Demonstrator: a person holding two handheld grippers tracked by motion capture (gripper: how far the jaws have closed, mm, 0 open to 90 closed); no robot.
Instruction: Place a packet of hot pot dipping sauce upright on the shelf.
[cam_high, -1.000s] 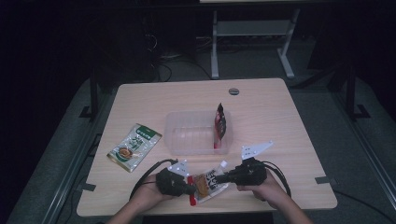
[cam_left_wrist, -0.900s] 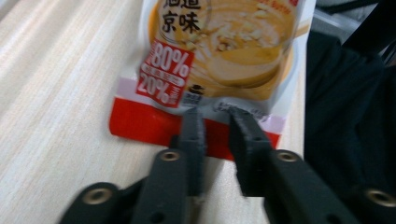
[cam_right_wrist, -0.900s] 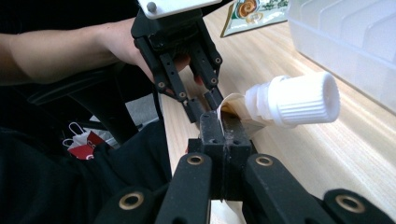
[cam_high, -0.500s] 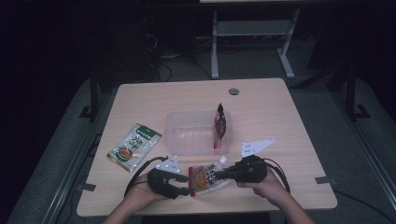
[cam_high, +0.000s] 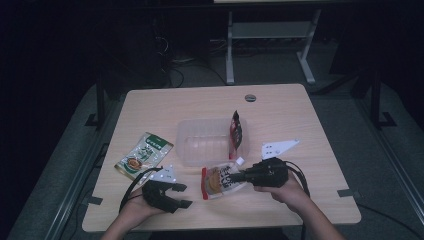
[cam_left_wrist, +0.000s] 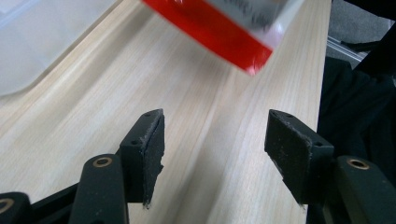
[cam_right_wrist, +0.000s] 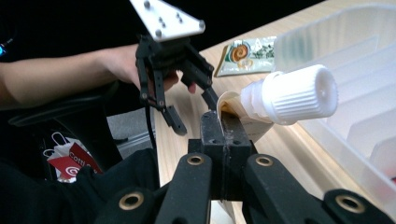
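Observation:
A spout pouch (cam_high: 218, 181) with a red bottom edge and a white screw cap (cam_right_wrist: 290, 95) hangs just over the table's front. My right gripper (cam_high: 239, 176) is shut on the pouch's top edge right beside the cap (cam_right_wrist: 224, 123). To the pouch's left my left gripper (cam_high: 184, 196) is open and holds nothing. In the left gripper view the pouch's red edge (cam_left_wrist: 219, 28) hangs beyond the spread jaws (cam_left_wrist: 215, 140), apart from them. The right gripper view shows the left gripper (cam_right_wrist: 194, 114) farther off, in a hand.
A clear plastic container (cam_high: 200, 145) stands mid-table with a dark red packet (cam_high: 236, 131) upright at its right end. A green food packet (cam_high: 144, 155) lies flat at the left. Bare wood surrounds both grippers near the front edge (cam_high: 280, 220).
My left gripper has let go of the pouch's red end and drawn back to the left. The pouch stays in the right gripper, which has hardly moved.

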